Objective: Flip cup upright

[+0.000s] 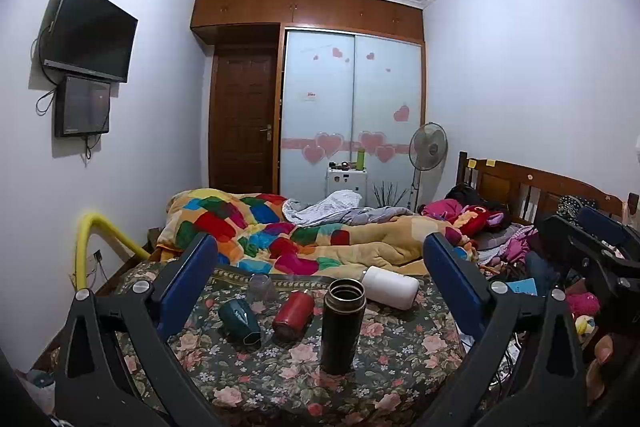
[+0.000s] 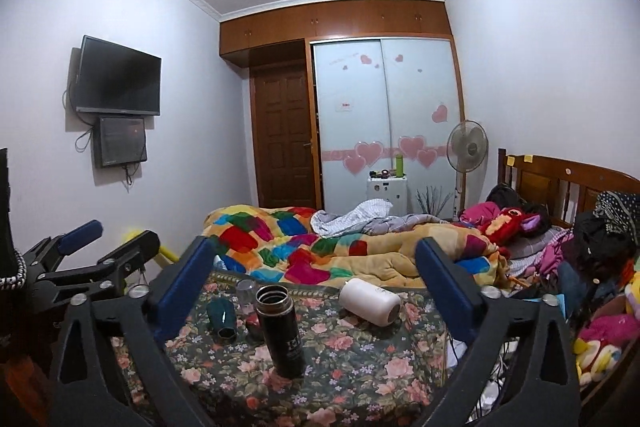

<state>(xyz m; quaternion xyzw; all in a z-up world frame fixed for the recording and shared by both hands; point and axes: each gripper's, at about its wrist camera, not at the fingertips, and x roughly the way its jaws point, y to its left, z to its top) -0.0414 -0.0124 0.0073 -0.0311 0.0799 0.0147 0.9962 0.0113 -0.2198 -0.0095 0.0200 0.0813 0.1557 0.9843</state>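
With both grippers' fingers spread and holding nothing, a reach for the white cup (image 1: 390, 287) lying on its side at one o'clock of the upright black flask (image 1: 343, 327) could topple that flask or roll the cup across the floral worktop (image 1: 400, 359).

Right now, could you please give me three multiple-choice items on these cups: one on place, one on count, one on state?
1. The white cup lies where from the black flask?
A far right
B near left
C on top

2. How many cups lie on their sides?
A one
B three
C five

3. The black flask is:
A lidded
B tipped
C upright, open

Key: A, it lies beyond, rightward; B, white, red cup and green cup; C, its open mouth faces up.
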